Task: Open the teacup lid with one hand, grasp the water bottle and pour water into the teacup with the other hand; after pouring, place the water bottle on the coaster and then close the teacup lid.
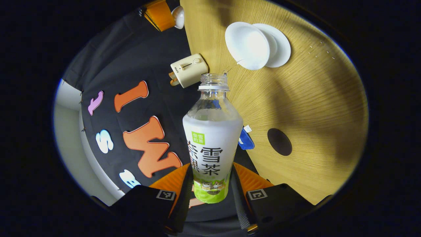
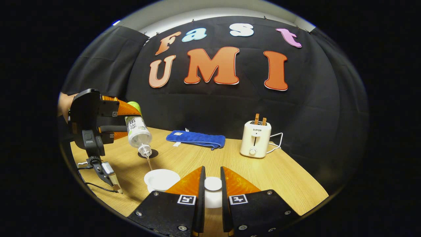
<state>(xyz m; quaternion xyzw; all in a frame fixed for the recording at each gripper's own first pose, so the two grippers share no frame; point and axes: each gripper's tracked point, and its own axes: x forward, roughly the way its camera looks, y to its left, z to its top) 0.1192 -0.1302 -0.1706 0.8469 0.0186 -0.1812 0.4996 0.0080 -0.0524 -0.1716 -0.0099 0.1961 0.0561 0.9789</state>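
The lid (image 2: pixel 212 183) was off the teacup (image 2: pixel 161 179) and sat clamped between the two fingers of the right gripper (image 2: pixel 212 185), held just beside the cup and clear of its mouth. The left gripper (image 1: pixel 212 191) was closed on the lower body of the water bottle (image 1: pixel 212 138), both fingers pressing its sides. The bottle was tipped neck-down above the cup, uncapped, and a thin stream ran from its mouth toward the open cup — pouring was under way. How full the cup stood could not be judged (its inside read as plain white in both views).

Opening and grasping were judged complete; pouring in progress. Outstanding: righting the bottle, setting it on the dark round coaster (image 1: pixel 279 142) — bare on the wooden table (image 1: pixel 312 98), near the cup — and replacing the lid.
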